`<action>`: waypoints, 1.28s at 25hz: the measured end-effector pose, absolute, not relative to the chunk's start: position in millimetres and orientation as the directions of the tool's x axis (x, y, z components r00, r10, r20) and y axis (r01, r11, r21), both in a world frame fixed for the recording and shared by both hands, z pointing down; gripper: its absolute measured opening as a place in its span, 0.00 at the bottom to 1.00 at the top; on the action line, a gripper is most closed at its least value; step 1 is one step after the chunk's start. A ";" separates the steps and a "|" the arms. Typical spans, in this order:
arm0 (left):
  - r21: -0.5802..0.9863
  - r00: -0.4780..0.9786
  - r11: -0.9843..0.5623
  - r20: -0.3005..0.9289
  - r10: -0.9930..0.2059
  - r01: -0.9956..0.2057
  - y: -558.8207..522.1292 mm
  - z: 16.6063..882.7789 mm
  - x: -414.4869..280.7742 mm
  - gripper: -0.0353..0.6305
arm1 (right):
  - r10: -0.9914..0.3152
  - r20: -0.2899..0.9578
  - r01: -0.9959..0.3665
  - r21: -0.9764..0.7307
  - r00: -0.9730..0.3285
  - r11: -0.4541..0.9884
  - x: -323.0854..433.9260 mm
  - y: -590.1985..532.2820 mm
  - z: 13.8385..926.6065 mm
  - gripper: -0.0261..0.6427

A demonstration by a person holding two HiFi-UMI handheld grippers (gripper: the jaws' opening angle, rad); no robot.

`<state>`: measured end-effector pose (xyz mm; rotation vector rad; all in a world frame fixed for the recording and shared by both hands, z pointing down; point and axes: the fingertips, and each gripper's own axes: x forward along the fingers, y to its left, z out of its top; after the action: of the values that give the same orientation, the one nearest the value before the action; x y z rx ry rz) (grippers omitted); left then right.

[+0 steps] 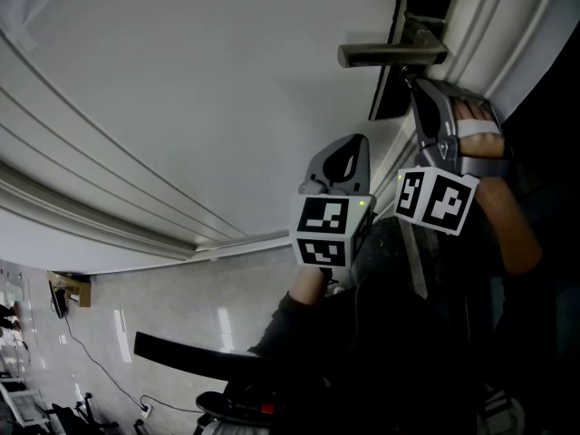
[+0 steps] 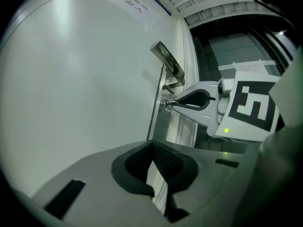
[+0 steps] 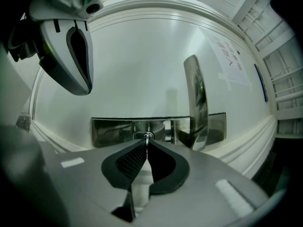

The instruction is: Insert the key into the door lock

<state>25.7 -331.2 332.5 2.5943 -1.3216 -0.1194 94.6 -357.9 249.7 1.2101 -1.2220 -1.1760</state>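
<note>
Key (image 3: 147,140) sits pinched between the 2 closed jaws of the right gripper (image 3: 147,148), its tip at the lock (image 3: 140,136) beside the door handle (image 3: 196,98). The left gripper (image 2: 152,148) hangs nearby, jaws together, holding nothing.

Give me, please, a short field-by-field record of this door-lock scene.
door: white door, with a metal lock plate
handle: lever handle on that same plate, beside the keyhole
right gripper: right gripper shut on the key, tips up against the keyhole
key: at the keyhole; how far in cannot be told
left gripper: left gripper shut, nothing between its jaws, apart from the lock plate
</note>
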 end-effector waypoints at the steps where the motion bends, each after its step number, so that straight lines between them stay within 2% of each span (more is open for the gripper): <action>1: 0.238 0.591 -0.568 0.031 -0.806 -0.788 -331.1 332.5 25.8 0.05 | -1.000 0.022 -0.016 1.000 0.011 0.022 94.6 -357.6 249.6 0.06; 32: 0.238 0.600 -0.578 0.027 -0.799 -0.781 -331.6 330.8 29.0 0.05 | -1.000 0.023 -0.005 1.000 0.017 0.023 93.4 -356.2 248.6 0.06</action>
<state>29.0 -331.6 330.8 2.6031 -1.3060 -0.1221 93.4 -356.2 248.6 1.2040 -1.2108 -1.1777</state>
